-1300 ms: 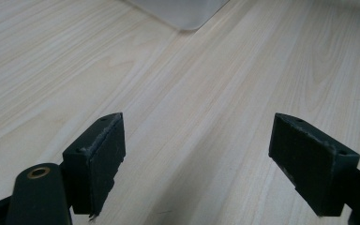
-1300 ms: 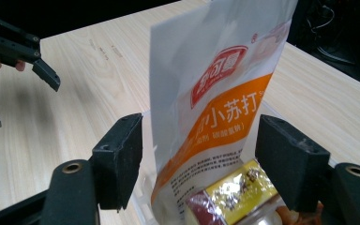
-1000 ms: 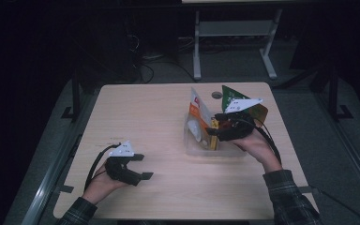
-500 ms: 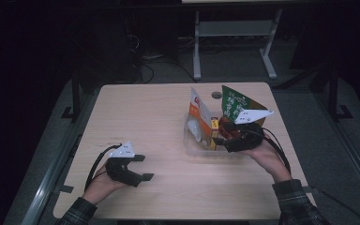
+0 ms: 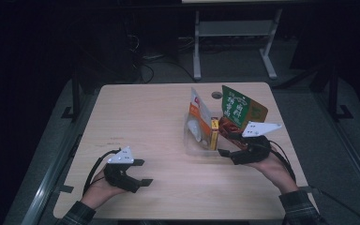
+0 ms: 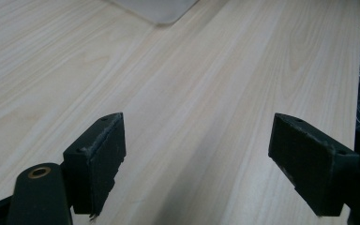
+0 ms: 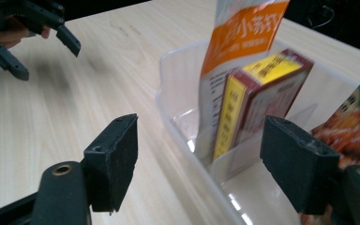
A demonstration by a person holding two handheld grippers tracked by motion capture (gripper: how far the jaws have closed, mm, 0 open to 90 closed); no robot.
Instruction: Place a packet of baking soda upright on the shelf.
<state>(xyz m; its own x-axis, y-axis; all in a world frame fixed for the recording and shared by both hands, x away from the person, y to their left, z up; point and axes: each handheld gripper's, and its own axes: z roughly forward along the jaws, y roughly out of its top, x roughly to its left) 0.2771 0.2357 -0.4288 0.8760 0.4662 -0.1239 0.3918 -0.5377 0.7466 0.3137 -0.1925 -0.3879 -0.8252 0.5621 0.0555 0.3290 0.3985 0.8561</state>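
Observation:
A clear plastic bin (image 5: 188,140) stands right of the table's middle. Upright in it are an orange-and-white pouch (image 5: 198,115), a yellow-and-maroon box (image 5: 214,133) and a green pouch (image 5: 238,110) leaning at its right end. My right gripper (image 5: 225,143) is open just off the bin's near right corner, jaws pointing at it. In the right gripper view the open gripper (image 7: 206,159) frames the bin (image 7: 178,108), the box (image 7: 258,98) and the orange pouch (image 7: 243,33); the green pouch (image 7: 356,117) is at the right edge. My left gripper (image 5: 146,172) rests open at the near left, holding nothing.
The light wooden table (image 5: 145,117) has bare room across its left and far side. The left gripper (image 6: 215,154) looks over bare wood (image 6: 192,70) toward a corner of the bin (image 6: 159,9). A metal stand (image 5: 234,42) is on the floor beyond the table.
My right gripper has drawn back toward the near edge, away from the green pouch, which stays leaning in the bin. The left gripper has not moved.

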